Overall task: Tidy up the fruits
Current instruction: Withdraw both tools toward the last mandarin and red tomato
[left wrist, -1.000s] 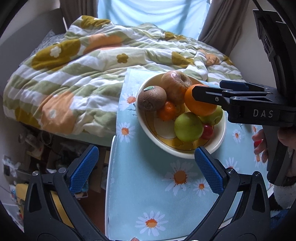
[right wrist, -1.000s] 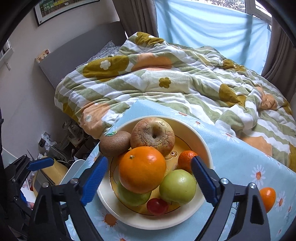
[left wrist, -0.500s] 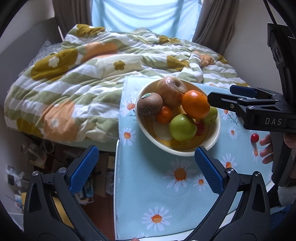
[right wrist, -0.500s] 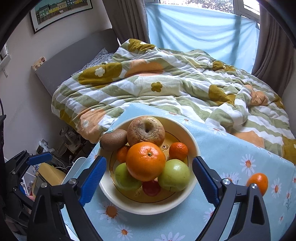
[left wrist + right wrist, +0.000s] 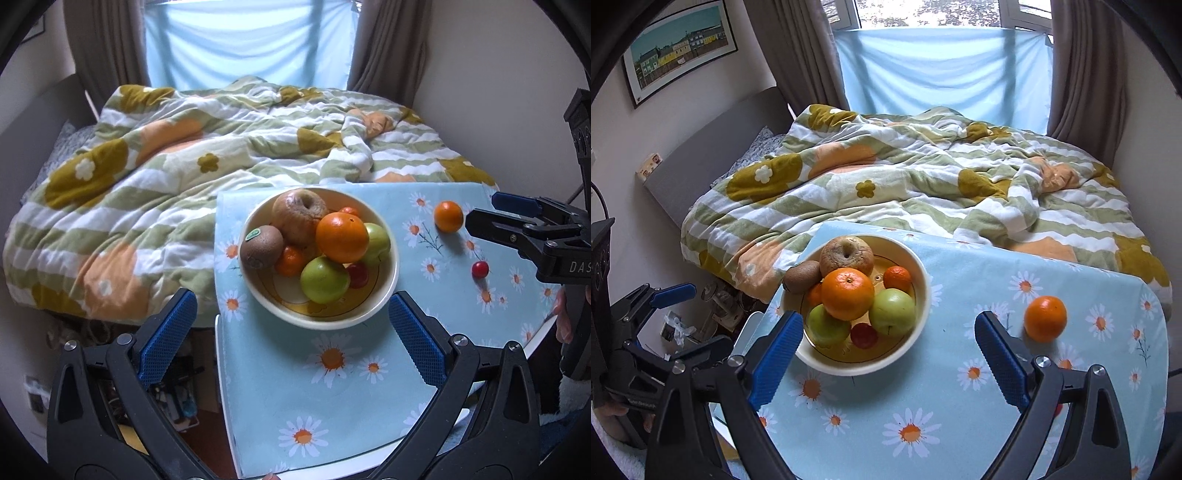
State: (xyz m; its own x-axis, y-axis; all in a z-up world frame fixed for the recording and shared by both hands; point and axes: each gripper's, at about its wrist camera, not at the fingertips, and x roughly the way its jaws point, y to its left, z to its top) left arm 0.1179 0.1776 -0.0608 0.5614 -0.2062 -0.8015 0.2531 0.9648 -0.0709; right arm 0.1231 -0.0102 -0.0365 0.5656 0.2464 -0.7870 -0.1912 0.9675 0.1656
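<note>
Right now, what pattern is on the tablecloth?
Light blue tablecloth with white-and-orange daisies, clearest in the right wrist view.

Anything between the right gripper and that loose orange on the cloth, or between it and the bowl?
Nothing visible. The loose orange sits alone on bare cloth just beyond the open right gripper; the cloth between it and the bowl is bare.

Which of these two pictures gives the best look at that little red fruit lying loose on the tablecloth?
The left wrist view: the small red fruit lies in plain sight on the tablecloth, right of the bowl. In the right wrist view, only a red sliver shows behind a gripper finger.
</note>
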